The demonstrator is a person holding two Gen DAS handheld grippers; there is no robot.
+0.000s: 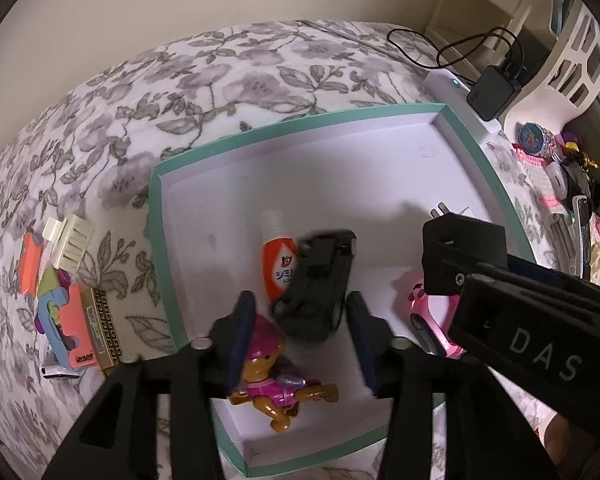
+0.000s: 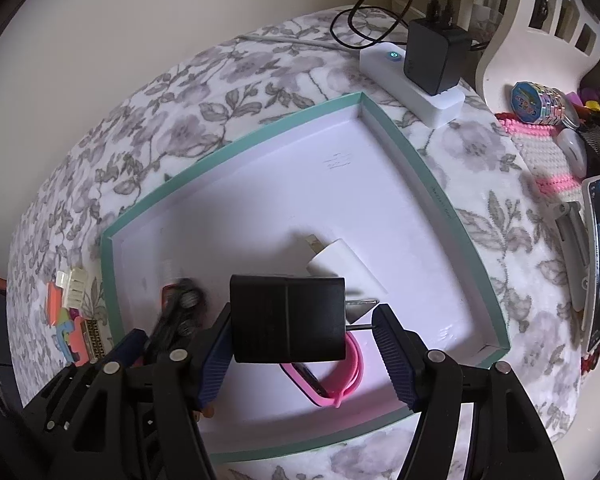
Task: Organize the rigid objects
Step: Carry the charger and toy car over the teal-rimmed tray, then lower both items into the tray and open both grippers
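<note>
Left tongs (image 1: pixel 300 320) spread, blurred black toy car (image 1: pixel 314 292) between tips, contact unclear. Car beside orange-and-white bottle (image 1: pixel 278 268), just beyond pink puppy figure (image 1: pixel 272 380). Right tongs (image 2: pixel 300 344) spread; black charger plug (image 2: pixel 288 320) against left pad, prongs toward right pad, grip unclear. Below it pink watch (image 2: pixel 328 376), beyond it white charger (image 2: pixel 340 268). All over teal-rimmed box lid (image 2: pixel 440 200) on floral bed (image 2: pixel 180 120). Hair clip (image 1: pixel 70 242) and puzzle pieces (image 1: pixel 66 320) left of lid.
</note>
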